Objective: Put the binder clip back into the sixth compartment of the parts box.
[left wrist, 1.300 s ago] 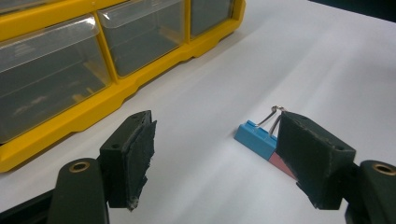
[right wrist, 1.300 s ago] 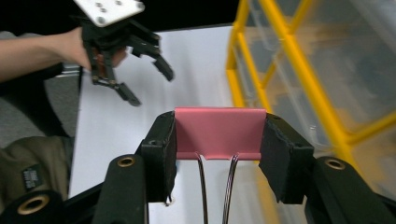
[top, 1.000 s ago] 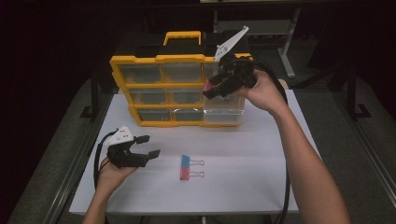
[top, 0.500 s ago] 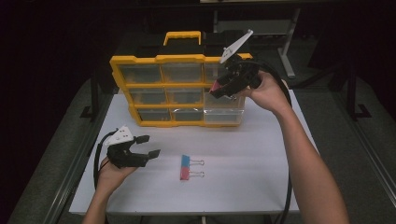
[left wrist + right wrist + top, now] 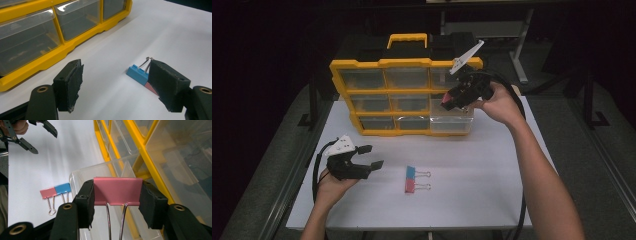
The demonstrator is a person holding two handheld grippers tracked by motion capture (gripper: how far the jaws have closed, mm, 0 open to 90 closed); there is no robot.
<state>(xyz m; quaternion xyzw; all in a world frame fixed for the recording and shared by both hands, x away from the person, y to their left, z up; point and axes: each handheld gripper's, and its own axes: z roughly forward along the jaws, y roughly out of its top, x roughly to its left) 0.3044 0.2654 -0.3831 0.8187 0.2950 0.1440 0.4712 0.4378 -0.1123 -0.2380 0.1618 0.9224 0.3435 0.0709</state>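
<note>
A person is sitting at a white table (image 5: 472,165), holding a two-jaw gripper in each hand. The right gripper (image 5: 116,202) is pinching a pink binder clip (image 5: 116,190) by its two sides, with the clip's wire handles pointing back toward the hand. In the high view this right gripper (image 5: 451,98) is raised above the table at the right end of a yellow organiser box (image 5: 402,95), which is standing upright at the far side of the table with three rows of clear drawers. The held clip is hovering just over a clear drawer (image 5: 452,120) that is pulled out from the box's lower right corner; in the right gripper view, the open drawer (image 5: 82,173) is lying directly beneath the clip. The left gripper (image 5: 371,157) is resting low near the front left of the table, its jaws spread wide and holding nothing, pointing toward two more clips. These are a blue binder clip (image 5: 411,172) and a second pink binder clip (image 5: 410,186), lying flat side by side and touching near the middle of the table, well apart from the box. In the left gripper view, the blue binder clip (image 5: 137,73) is lying just behind the right-hand jaw, partly hidden by it.
</note>
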